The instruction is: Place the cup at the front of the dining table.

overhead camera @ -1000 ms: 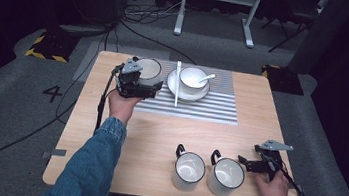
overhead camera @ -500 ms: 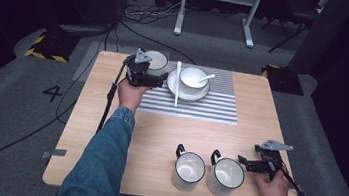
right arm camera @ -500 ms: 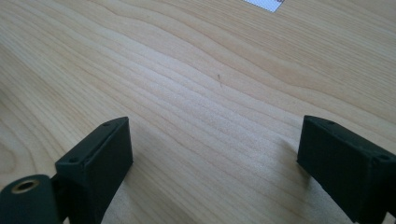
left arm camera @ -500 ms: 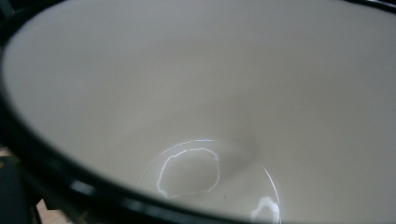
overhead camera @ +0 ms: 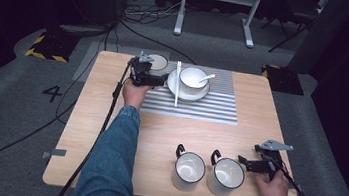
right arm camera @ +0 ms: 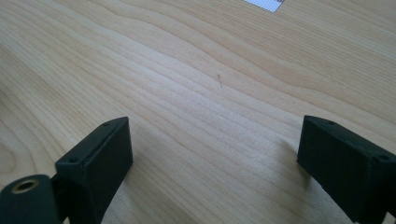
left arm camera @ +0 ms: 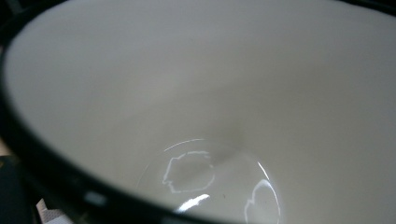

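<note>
A dark room with grey carpet surrounds a pale wooden table (overhead camera: 157, 136), and cables trail over the floor toward the metal legs of a stand (overhead camera: 216, 7) at 12 o'clock. A grey striped placemat (overhead camera: 212, 105) lies on the far half of the table.

On the mat, a white plate (overhead camera: 176, 85) carries a white bowl (overhead camera: 192, 77) with a white spoon (overhead camera: 206, 76) leaning out of it toward 2 o'clock; a pair of white chopsticks (overhead camera: 176, 85) lies straight across the plate's left rim. Just beyond the mat's far left corner, at 11 o'clock, sits a small round dish (overhead camera: 159, 62) with a dark rim. The left gripper (overhead camera: 152, 79) is right beside it; in the left gripper view a smooth glossy white inside with a black rim (left arm camera: 196, 93) is very close to the lens, and I cannot tell how the jaws stand.

At 6 o'clock two white enamel mugs with dark rims stand side by side, the left mug (overhead camera: 189, 170) and the right mug (overhead camera: 226, 176), both empty, handles toward the far side. The right gripper (overhead camera: 245, 162) rests at 4 o'clock near the table's right edge, just beside the right mug, jaws spread wide over bare grained wood.

The table's middle and left side lie open.
</note>
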A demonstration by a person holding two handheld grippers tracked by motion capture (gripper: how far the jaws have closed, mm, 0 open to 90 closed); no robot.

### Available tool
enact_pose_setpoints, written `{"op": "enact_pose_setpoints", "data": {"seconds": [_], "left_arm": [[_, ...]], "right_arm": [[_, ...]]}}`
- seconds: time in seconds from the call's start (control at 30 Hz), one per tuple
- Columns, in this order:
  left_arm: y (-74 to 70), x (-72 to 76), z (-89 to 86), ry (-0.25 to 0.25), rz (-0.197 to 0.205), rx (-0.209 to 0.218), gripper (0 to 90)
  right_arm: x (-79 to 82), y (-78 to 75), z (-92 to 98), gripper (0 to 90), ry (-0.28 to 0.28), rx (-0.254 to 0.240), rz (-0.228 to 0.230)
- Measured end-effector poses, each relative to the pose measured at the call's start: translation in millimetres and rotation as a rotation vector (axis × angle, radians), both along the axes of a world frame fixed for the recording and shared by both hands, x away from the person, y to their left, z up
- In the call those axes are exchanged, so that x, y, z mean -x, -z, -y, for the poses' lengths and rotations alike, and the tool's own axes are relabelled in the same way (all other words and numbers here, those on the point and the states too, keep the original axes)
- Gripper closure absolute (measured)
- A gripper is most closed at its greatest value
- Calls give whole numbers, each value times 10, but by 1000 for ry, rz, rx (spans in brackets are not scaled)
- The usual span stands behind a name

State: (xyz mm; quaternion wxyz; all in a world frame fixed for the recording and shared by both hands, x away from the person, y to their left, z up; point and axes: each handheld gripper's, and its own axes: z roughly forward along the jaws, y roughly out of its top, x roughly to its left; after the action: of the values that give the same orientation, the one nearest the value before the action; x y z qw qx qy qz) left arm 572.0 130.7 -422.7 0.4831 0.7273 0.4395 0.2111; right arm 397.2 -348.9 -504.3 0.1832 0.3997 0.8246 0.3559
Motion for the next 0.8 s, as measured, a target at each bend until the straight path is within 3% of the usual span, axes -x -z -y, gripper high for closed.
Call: {"op": "enact_pose_setpoints", "data": {"seconds": [0.1,0.17,0.3,0.5,0.8], "left_arm": [[61,-16,43,8,-28,-59,34],[107,-20,45,0,-40,-69,34],[226,-27,23,-30,-74,-51,33],[364,-43,9,-21,-141,-37,31],[474,-46,93,-8,-150,-57,30]], "right_arm": [[0,0,0,102,1,-1,-1],[0,0,0,102,0,0,0],[0,-1,0,102,0,0,-1],[1,-1,-1,102,1,-1,-1],[0,-1,0,102,0,0,-1]]}}
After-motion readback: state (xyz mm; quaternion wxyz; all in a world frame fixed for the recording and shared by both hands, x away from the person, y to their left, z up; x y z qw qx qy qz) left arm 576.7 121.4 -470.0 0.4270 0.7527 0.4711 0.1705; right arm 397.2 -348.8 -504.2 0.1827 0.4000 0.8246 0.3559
